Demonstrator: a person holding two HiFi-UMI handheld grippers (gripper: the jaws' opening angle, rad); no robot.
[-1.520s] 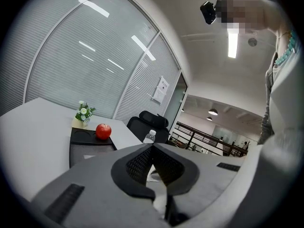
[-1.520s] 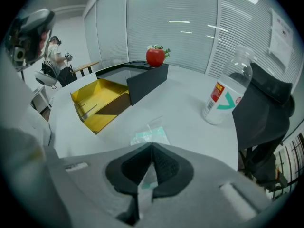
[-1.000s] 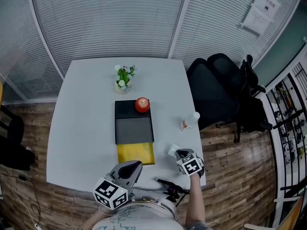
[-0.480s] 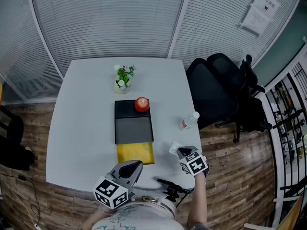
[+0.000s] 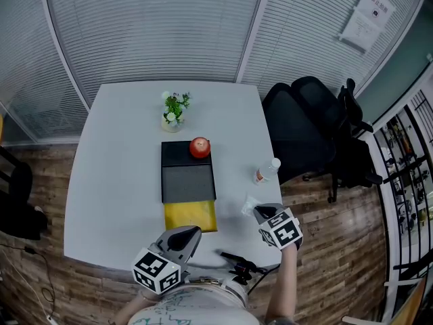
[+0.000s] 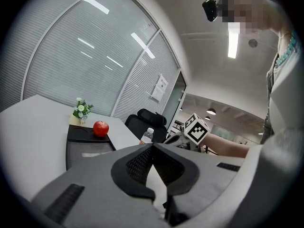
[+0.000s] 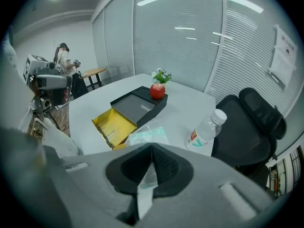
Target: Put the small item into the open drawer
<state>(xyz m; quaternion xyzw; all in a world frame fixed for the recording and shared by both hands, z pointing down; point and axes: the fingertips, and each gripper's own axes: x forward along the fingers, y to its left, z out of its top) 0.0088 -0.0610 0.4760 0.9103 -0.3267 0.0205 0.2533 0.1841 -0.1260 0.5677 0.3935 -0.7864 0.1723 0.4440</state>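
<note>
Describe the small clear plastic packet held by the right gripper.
The small clear plastic packet is flat and translucent, with a pale green tint. The right gripper is shut on one edge, so the rest sticks out past the jaws, held above the white table near the open yellow drawer.

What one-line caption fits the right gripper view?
Right hand-held gripper shut on a clear packet, held over the white table near the open yellow drawer.

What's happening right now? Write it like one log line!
right gripper: shut on clear packet | left gripper: shut, empty | yellow drawer: open, no packet yet
</note>
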